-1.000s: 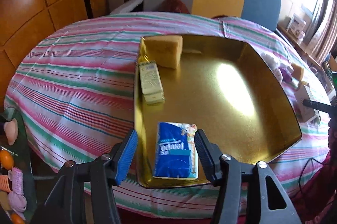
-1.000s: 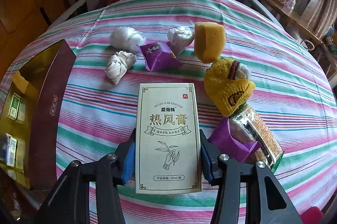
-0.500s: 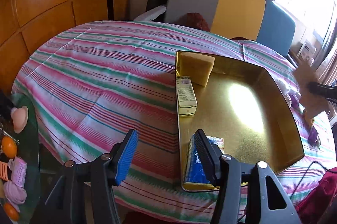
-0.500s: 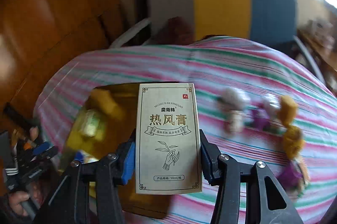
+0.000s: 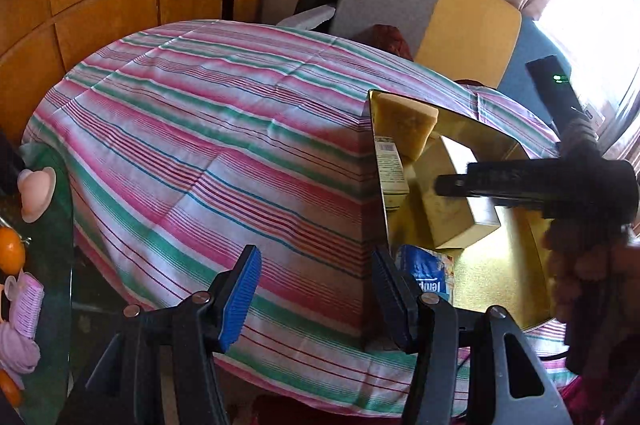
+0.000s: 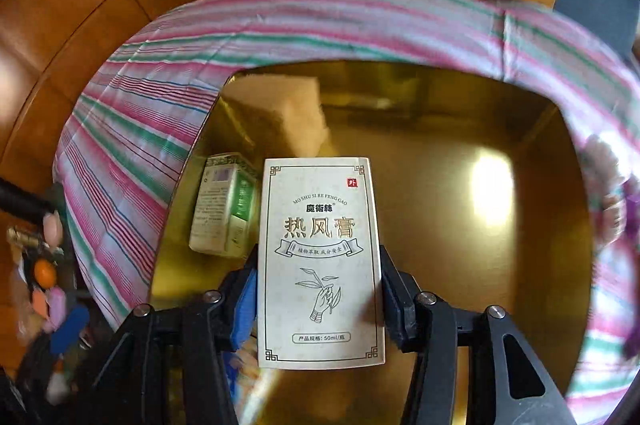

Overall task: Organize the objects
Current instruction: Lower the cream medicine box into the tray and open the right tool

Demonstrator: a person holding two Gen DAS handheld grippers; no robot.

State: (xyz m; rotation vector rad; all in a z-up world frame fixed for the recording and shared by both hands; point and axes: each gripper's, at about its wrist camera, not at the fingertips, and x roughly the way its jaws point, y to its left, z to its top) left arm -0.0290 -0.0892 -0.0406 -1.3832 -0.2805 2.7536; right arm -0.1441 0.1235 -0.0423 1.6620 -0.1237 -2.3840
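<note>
- Striped cloth (image 5: 208,145) in pink, green and white covers the round table I work over, with wood panelling behind it and a grey, yellow and blue seat back at the far side
- On the cloth sits a gold tray (image 6: 460,225), shiny inside, with a bright glare patch on its floor
- My right gripper (image 6: 316,299) hangs over the tray, its jaws closed on the two long edges of a cream carton (image 6: 320,261) printed with Chinese characters and a drawing of a hand with a sprig; the jaws have just been easing apart a little, yet the pads seem to touch the carton
- In the left wrist view that carton appears above the tray floor, whether it rests there I cannot tell
- Inside the tray, at its far left corner, lies a yellow sponge (image 6: 280,113); just beside it a green-and-white box (image 6: 224,209), and near the front edge a blue tissue pack (image 5: 430,275)
- My left gripper (image 5: 316,295) hovers beside the tray's left edge over the cloth, jaws apart with nothing between them
</note>
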